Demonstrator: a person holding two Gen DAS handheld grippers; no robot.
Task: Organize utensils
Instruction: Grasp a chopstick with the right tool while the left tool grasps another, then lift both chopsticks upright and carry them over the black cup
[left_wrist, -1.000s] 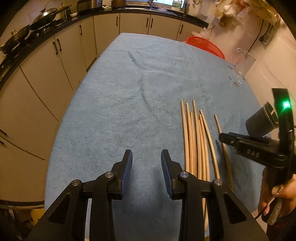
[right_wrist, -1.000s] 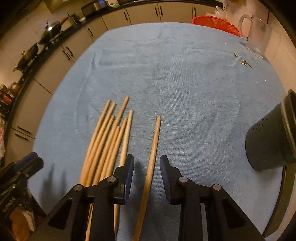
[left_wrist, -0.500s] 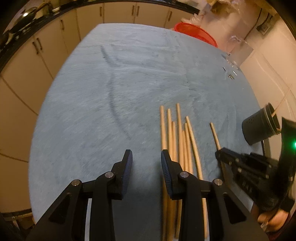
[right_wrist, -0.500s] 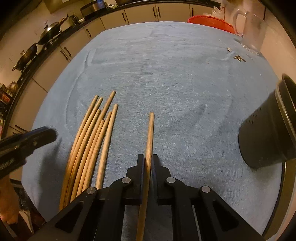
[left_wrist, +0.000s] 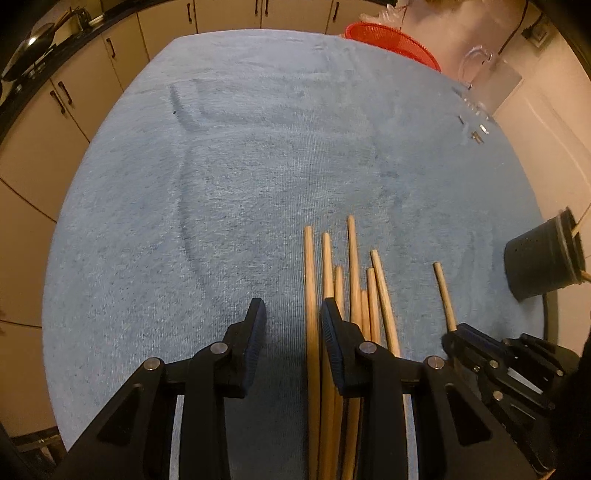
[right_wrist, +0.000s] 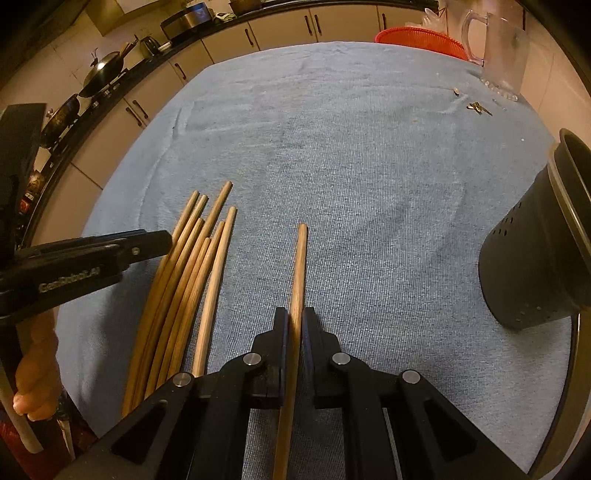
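The right gripper (right_wrist: 294, 321) has its fingers pressed onto a single chopstick (right_wrist: 298, 273), which runs up the lower middle of the right wrist view, lying apart from the others on the blue cloth (right_wrist: 351, 155). The left gripper (left_wrist: 291, 325) has its jaws partly spread and closing; the leftmost stick of the chopstick bundle (left_wrist: 351, 288) lies between them, near the right pad, not pinched. The dark holder (right_wrist: 535, 258) lies tipped at the right edge.

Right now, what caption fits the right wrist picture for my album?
Right gripper pinches one chopstick, holder waiting nearby.
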